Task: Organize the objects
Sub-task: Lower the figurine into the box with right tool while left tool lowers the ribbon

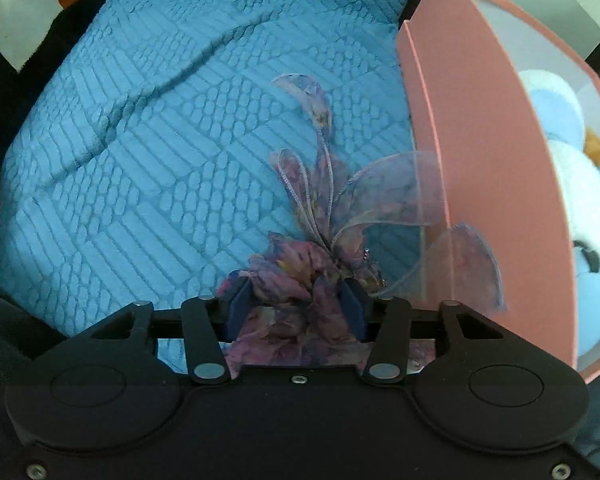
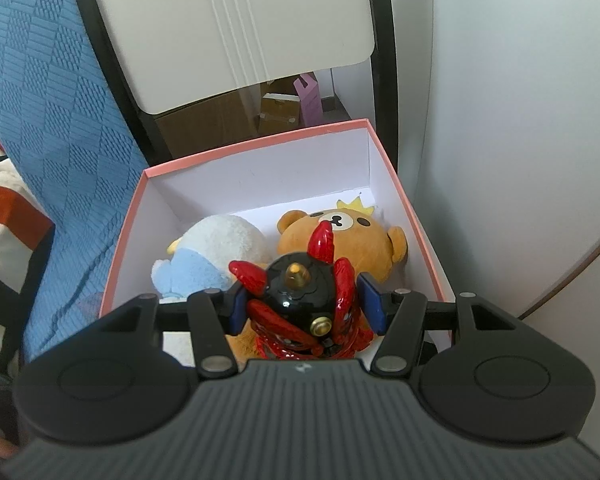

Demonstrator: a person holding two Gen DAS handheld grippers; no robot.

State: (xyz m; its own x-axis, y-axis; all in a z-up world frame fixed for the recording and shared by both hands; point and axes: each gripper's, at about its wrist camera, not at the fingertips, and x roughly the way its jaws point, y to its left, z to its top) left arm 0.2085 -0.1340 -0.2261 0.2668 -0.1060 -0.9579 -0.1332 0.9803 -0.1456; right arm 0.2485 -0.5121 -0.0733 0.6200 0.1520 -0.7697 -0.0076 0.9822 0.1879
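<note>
Toys were going into the pink box (image 2: 392,204), where a bear (image 2: 340,236) and a white-and-blue plush (image 2: 208,248) already lay. The right gripper (image 2: 304,304) held a red-and-black toy (image 2: 300,300) over the box's near end, fingers (image 2: 370,302) pressed against its sides. It was best lowered into a free spot before letting go. The left gripper (image 1: 296,308) straddled a floral hair tie (image 1: 296,276) on the blue cushion (image 1: 140,140) beside the box, fingers (image 1: 240,308) partly apart; whether they pressed the cloth could not be told. They should close on the bunched middle, not the ribbons.
</note>
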